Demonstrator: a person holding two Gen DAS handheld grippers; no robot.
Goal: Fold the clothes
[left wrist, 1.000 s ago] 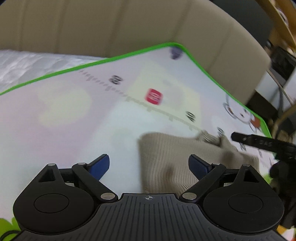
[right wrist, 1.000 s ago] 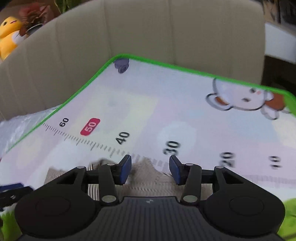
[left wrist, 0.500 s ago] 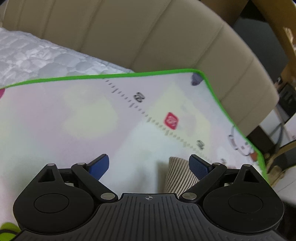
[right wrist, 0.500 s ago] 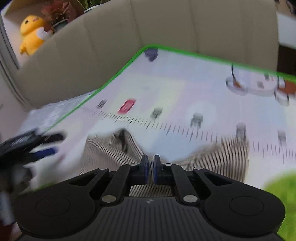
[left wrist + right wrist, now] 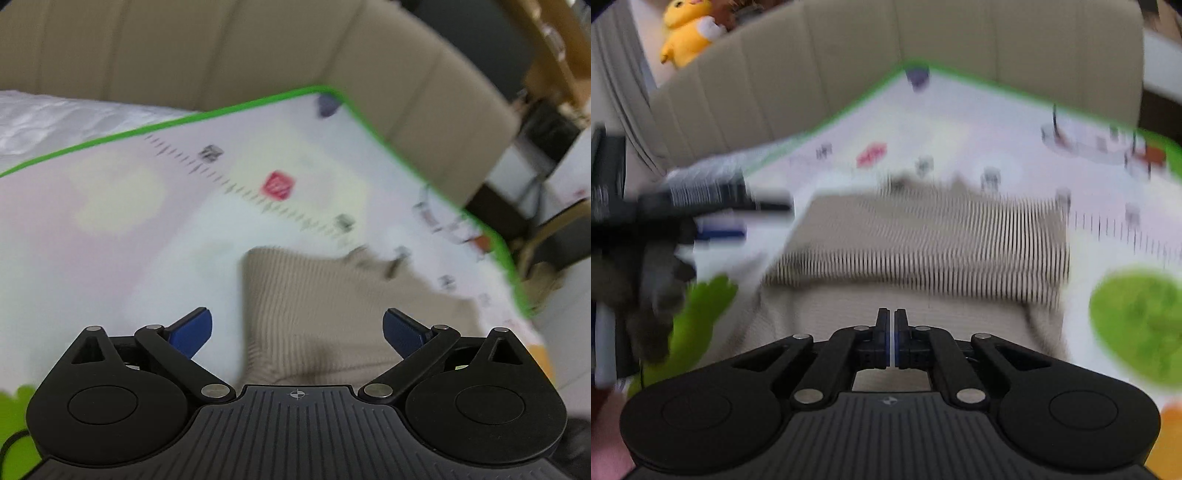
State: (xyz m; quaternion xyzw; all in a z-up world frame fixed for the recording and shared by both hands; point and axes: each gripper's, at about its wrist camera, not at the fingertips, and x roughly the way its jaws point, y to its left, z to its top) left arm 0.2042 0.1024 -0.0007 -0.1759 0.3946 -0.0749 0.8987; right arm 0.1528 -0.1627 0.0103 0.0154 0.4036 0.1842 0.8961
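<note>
The right gripper (image 5: 890, 339) was clenched tight, its blue pads all but touching, only a sliver of light between them. Beige cloth lay directly under and just ahead of the fingertips, but whether a fold of it was pinched between the pads could not be told through the blur. Ahead of that gripper the beige ribbed knit garment (image 5: 923, 236) lay spread on the play mat (image 5: 1015, 110), one layer lying over another with a straight edge running across. To the gripper's left, near the garment's left edge, the left gripper (image 5: 720, 218) showed as a dark smear with a streak of blue.

The left gripper (image 5: 297, 330) was released and its jaws were opening, the blue fingers (image 5: 190, 332) spread wide with nothing pressed between them. The garment (image 5: 332, 306) lay below and ahead of it, more toward its right finger, while its left finger hung over bare mat.

Farther ahead of both grippers ran the mat's printed ruler marks with a red label (image 5: 277, 184) – then the green border (image 5: 229, 110) and a corner of the mat. Beyond the corner rose the beige padded headboard (image 5: 221, 48); far off to the right gripper's upper left sat a yellow plush toy (image 5: 687, 33).
</note>
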